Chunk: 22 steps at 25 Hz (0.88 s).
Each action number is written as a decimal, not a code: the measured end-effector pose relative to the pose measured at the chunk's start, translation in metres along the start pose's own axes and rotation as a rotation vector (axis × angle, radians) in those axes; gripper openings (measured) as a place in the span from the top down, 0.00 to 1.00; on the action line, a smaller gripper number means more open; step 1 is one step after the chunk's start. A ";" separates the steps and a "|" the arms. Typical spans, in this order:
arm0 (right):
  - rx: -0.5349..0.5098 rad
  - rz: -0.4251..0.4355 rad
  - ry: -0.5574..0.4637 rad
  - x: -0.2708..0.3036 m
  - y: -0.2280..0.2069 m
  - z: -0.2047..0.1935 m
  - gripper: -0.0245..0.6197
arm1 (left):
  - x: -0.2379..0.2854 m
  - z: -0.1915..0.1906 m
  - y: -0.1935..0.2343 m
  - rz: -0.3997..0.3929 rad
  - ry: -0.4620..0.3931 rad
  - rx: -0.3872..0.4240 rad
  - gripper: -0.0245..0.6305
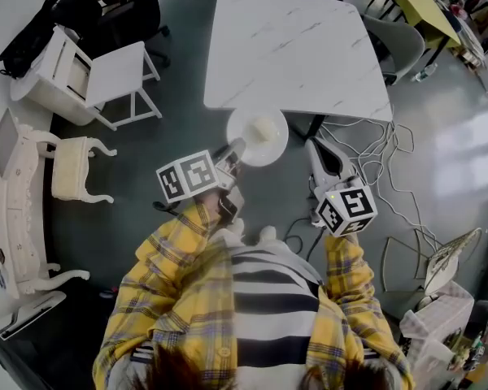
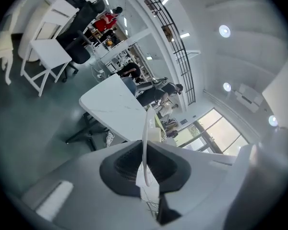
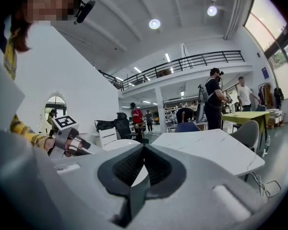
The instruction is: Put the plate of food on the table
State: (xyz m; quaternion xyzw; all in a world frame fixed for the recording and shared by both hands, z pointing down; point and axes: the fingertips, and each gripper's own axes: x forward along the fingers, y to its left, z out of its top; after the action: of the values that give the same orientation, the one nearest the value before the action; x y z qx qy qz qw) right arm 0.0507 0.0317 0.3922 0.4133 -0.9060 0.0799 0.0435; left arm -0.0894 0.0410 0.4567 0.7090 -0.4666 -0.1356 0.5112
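The plate (image 1: 258, 136) of food (image 1: 263, 127) is gripped by its rim in the left tongs (image 1: 232, 154), in the air just short of the desk (image 1: 293, 47); the right tongs (image 1: 313, 146) are closed on nothing. With only 1 edge pinched, the plate could be tilted or knocked on the desk edge, and the food spilled.

The left gripper (image 2: 145, 171) has its grey jaws with black ribbed pads clamped on the rim of a thin white plate (image 2: 145, 131) seen edge-on, with a white marble-patterned tabletop (image 2: 113, 110) beyond and a white chair (image 2: 45, 51) at upper left.
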 end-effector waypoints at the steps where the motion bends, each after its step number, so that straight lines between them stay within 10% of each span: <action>1: -0.001 0.004 0.007 0.003 -0.001 -0.001 0.97 | 0.004 0.001 -0.001 0.003 0.003 0.025 0.93; 22: 0.028 0.006 0.065 0.026 -0.023 -0.013 0.97 | 0.042 -0.002 -0.005 0.034 0.056 0.246 0.93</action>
State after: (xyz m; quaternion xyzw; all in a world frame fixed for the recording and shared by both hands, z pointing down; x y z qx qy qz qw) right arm 0.0516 -0.0005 0.4109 0.4085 -0.9041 0.1058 0.0668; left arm -0.0636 0.0089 0.4648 0.7618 -0.4770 -0.0488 0.4355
